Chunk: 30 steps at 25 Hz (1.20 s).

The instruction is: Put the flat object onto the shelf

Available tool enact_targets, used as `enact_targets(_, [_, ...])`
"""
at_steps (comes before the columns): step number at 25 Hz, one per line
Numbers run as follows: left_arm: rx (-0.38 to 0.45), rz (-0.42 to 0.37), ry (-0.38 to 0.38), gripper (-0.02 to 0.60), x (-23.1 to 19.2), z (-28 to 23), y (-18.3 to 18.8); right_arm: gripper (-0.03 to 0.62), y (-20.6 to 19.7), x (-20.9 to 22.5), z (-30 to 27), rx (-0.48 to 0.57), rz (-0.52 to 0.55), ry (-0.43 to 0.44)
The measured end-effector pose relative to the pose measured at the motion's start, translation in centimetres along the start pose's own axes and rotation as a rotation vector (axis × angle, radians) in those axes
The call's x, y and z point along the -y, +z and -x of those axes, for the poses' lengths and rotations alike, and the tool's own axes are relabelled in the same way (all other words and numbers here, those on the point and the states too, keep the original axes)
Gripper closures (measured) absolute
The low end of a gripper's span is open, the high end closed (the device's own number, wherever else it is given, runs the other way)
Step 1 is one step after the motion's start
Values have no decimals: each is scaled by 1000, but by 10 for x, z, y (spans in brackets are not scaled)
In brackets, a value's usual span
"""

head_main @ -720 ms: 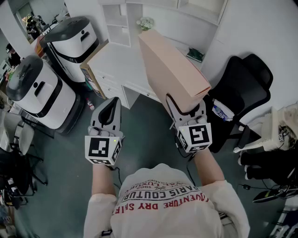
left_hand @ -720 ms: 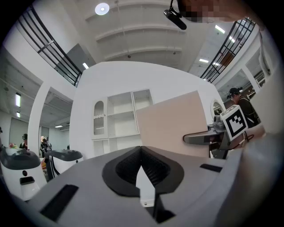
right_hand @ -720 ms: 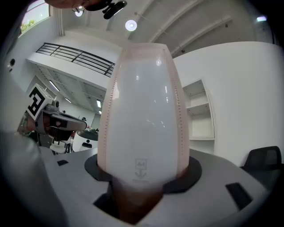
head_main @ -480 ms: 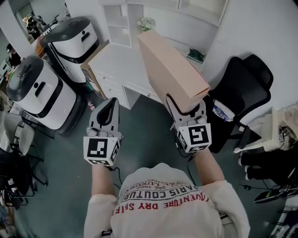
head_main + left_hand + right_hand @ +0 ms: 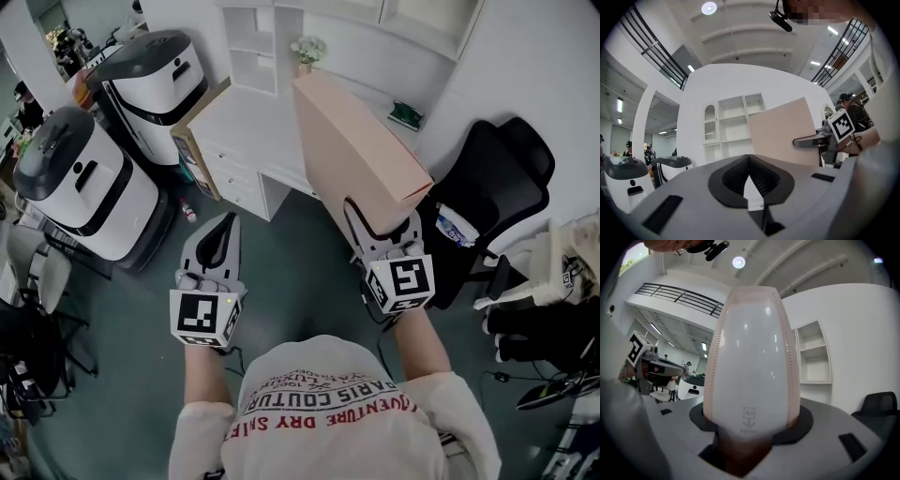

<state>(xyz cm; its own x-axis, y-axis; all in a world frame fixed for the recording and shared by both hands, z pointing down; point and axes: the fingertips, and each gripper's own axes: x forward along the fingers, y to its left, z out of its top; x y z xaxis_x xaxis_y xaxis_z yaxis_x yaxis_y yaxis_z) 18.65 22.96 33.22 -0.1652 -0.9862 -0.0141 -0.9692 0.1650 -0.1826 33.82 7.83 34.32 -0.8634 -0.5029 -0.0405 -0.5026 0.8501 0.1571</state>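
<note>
**One flat box in the right gripper, off the shelf**

There is one flat object [image 5: 361,150], a pale pink box. The right gripper [image 5: 380,230] pinches its near end between its jaws. The box rises at a slant from the gripper towards the white desk [image 5: 248,117], and its far end covers part of the worktop's right half in the head view. It touches neither the worktop nor the shelf [image 5: 253,37], the open white unit at the worktop's back edge.

The left gripper [image 5: 220,239] has its jaws pressed together with nothing between them. It is held over the floor, well apart from the box.

One small flower pot [image 5: 307,49] stands at the back edge beside the shelf. One green book [image 5: 405,115] lies near the back right corner. A brown board [image 5: 192,141] leans on the desk's left side.

Two white machines [image 5: 155,80] stand left of the desk. One black chair [image 5: 497,178] is to its right.
</note>
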Motion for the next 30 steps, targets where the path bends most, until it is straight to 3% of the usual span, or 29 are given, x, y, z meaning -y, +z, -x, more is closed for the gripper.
enact_targets(6, [-18,5,25,569,-42,23,-19,299,-9,-31,-26,-20,-39,5])
enact_targets(14, [-40,25,84,568,-89,0,-34,299,-19,-48,-95,-33,-57,77])
enact_targets(21, [-50,11,135,569,-138,-63,-43,298,-31,-23,-184,-34,-83,112])
enact_targets(30, [-33,-16,147,568,-197,-190,-44,298,-34,39,-313,-11,-79,122])
